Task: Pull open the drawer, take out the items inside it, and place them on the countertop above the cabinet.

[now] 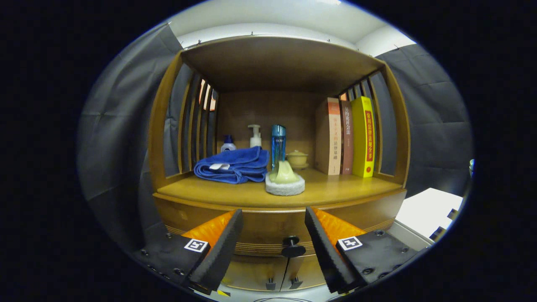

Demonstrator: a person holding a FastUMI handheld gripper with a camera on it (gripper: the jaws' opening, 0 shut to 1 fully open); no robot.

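Tool [273, 222] fingers spread, drawer knob [292, 247] apparently untouched between them.

I see the cabinet [277, 228] in warm honey-brown wood, with its worktop [335, 191] a lighter yellow-brown. The drawer knob [292, 246] is black. A folded towel [235, 165] is deep blue. The tall bottle [278, 147] is clear blue, the pump bottle [254, 136] white. The scrub pad [285, 184] is white with a pale green top. One book [364, 136] is bright yellow with a red stripe.
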